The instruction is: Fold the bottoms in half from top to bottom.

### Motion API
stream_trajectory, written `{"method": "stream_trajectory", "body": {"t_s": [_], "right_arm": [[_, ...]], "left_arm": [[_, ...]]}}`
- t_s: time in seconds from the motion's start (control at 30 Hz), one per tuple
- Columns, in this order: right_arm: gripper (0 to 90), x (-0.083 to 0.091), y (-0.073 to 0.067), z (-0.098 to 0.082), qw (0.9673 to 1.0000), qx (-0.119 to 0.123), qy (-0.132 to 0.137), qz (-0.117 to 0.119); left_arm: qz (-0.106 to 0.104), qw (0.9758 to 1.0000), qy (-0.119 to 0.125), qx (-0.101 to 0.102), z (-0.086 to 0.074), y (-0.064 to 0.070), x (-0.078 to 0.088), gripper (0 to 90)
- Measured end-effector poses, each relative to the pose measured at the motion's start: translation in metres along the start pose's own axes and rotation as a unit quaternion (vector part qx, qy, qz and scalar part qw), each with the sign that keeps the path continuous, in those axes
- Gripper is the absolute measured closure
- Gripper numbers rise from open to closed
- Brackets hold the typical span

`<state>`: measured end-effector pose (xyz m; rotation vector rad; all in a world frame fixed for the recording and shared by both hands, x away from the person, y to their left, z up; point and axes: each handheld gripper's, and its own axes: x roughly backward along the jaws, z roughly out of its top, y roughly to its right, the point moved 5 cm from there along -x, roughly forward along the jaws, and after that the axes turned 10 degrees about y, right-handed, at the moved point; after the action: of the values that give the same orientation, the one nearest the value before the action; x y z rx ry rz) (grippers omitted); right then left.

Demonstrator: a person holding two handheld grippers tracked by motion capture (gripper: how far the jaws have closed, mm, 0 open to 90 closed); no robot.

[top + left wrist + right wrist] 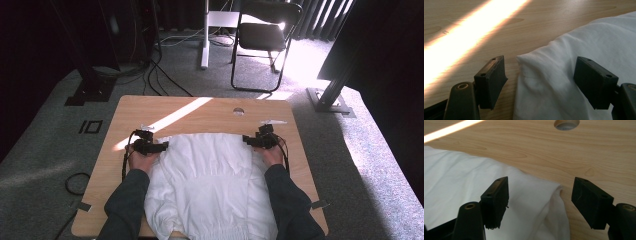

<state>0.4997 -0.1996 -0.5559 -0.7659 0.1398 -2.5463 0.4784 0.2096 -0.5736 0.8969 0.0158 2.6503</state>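
In the middle of the high view, a white garment [210, 185] lies spread on the wooden table [200, 107], reaching from the centre of the frame down to its bottom edge, with its upper corners at the two grippers. The left gripper [161, 146] sits at the garment's upper left corner, held by a hand [142, 161] whose dark sleeve comes up from the lower left of the frame. The right gripper [248, 140] sits at the upper right corner, with the other hand [272, 154] behind it. In the left gripper view, the jaws stand wide apart and released: the garment's corner [564, 75] lies flat on the table between them, the right-hand jaw over the cloth, the left-hand jaw over bare wood, neither pad pressing on it. A bright strip of sunlight [466, 37] crosses the upper left of that frame. In the right gripper view, the jaws are likewise spread and released, the cloth's corner [524, 195] lying between them, and a round hole [566, 124] in the tabletop shows at the top edge.
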Motion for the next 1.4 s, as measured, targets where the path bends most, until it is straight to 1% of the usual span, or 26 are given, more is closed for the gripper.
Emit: {"method": "stream_trajectory", "body": {"t_s": [0.03, 0.07, 0.1, 0.2, 0.3, 0.33, 0.37, 0.4, 0.43, 0.47, 0.5, 0.53, 0.57, 0.63, 0.67, 0.73, 0.77, 0.83, 0.9, 1.0, 1.07, 1.1, 1.2, 1.27, 1.33, 1.4], "right_arm": [[28.6, 0.000, 0.000, 0.000, 1.0000, 0.000, 0.000, 0.000], [28.5, -0.005, 0.001, -0.002, 1.0000, -0.001, -0.009, -0.003], [28.1, -0.014, 0.003, -0.007, 0.9997, 0.009, -0.021, -0.012], [28.6, -0.020, 0.003, -0.009, 0.9994, 0.015, -0.027, -0.017], [33.9, -0.025, 0.002, -0.012, 0.9985, 0.026, -0.041, -0.026], [39.0, -0.028, 0.000, -0.016, 0.9977, 0.027, -0.054, -0.032], [43.7, -0.028, -0.002, -0.016, 0.9979, 0.031, -0.051, -0.027], [49.7, -0.028, -0.004, -0.016, 0.9980, 0.033, -0.052, -0.019], [56.7, -0.028, -0.005, -0.016, 0.9978, 0.036, -0.053, -0.016], [70.9, -0.028, -0.006, -0.016, 0.9976, 0.028, -0.062, -0.006], [76.5, -0.028, -0.006, -0.016, 0.9976, 0.021, -0.066, -0.003], [82.1, -0.027, -0.006, -0.015, 0.9977, 0.011, -0.067, 0.001], [83.3, -0.027, -0.005, -0.014, 0.9979, 0.008, -0.064, 0.004], [83.9, -0.025, -0.004, -0.012, 0.9982, 0.005, -0.059, 0.004], [84.1, -0.024, -0.003, -0.010, 0.9985, 0.007, -0.055, 0.002], [84.2, -0.016, 0.000, 0.005, 0.9995, 0.010, -0.029, 0.000], [84.2, -0.013, 0.001, 0.011, 0.9998, 0.008, -0.019, 0.003], [84.1, -0.005, 0.002, 0.026, 0.9998, 0.015, 0.005, 0.008], [84.1, 0.002, 0.002, 0.042, 0.9994, 0.018, 0.029, 0.010], [84.1, 0.017, 0.002, 0.069, 0.9967, 0.020, 0.078, 0.013], [84.1, 0.028, 0.001, 0.083, 0.9936, 0.016, 0.111, 0.015], [84.0, 0.032, 0.000, 0.086, 0.9929, 0.020, 0.116, 0.017], [83.8, 0.039, -0.002, 0.083, 0.9934, 0.041, 0.104, 0.024], [83.7, 0.047, -0.003, 0.078, 0.9920, 0.047, 0.111, 0.036], [83.8, 0.057, -0.006, 0.073, 0.9903, 0.048, 0.120, 0.050], [83.8, 0.072, -0.010, 0.068, 0.9876, 0.056, 0.131, 0.066]], "left_arm": [[0.000, 1.0000, 0.000, 0.000, 0.000, 0.000, 0.000, 26.4], [0.000, 1.0000, 0.000, 0.000, 0.000, 0.000, 0.000, 26.4], [-0.001, 1.0000, -0.009, -0.002, -0.001, 0.000, -0.004, 26.4], [-0.003, 0.9999, -0.010, -0.004, -0.002, -0.001, -0.006, 26.2], [-0.006, 0.9998, -0.016, -0.014, -0.001, 0.001, -0.006, 27.7], [-0.012, 0.9997, -0.017, -0.015, 0.000, 0.002, -0.006, 34.2], [-0.017, 0.9995, -0.018, -0.018, 0.000, 0.004, -0.006, 38.8], [-0.021, 0.9994, -0.019, -0.019, 0.000, 0.005, -0.006, 46.8], [-0.029, 0.9989, -0.027, -0.025, 0.000, 0.008, -0.006, 52.7], [-0.035, 0.9986, -0.032, -0.025, 0.001, 0.009, -0.006, 65.4], [-0.047, 0.9980, -0.037, -0.022, 0.002, 0.011, -0.006, 72.8], [-0.047, 0.9978, -0.038, -0.026, 0.003, 0.011, -0.006, 79.5], [-0.043, 0.9978, -0.037, -0.035, 0.007, 0.012, -0.006, 81.2], [-0.040, 0.9979, -0.032, -0.040, 0.010, 0.013, -0.005, 82.6], [-0.044, 0.9987, -0.004, -0.026, 0.022, 0.011, 0.000, 82.6], [-0.051, 0.9985, 0.010, -0.017, 0.034, 0.007, 0.005, 82.9], [-0.054, 0.9982, 0.021, -0.015, 0.042, 0.006, 0.008, 83.0], [-0.058, 0.9972, 0.046, -0.012, 0.060, 0.006, 0.015, 83.0], [-0.060, 0.9955, 0.072, -0.010, 0.080, 0.008, 0.023, 83.0], [-0.070, 0.9917, 0.107, -0.012, 0.106, 0.011, 0.035, 83.0], [-0.078, 0.9888, 0.126, -0.016, 0.116, 0.014, 0.042, 83.0], [-0.081, 0.9878, 0.131, -0.020, 0.118, 0.016, 0.046, 83.0], [-0.090, 0.9864, 0.132, -0.038, 0.113, 0.021, 0.053, 82.9], [-0.105, 0.9839, 0.138, -0.040, 0.107, 0.024, 0.061, 82.8], [-0.120, 0.9801, 0.152, -0.043, 0.098, 0.027, 0.074, 82.8], [-0.133, 0.9765, 0.163, -0.046, 0.088, 0.030, 0.089, 82.7]]}}
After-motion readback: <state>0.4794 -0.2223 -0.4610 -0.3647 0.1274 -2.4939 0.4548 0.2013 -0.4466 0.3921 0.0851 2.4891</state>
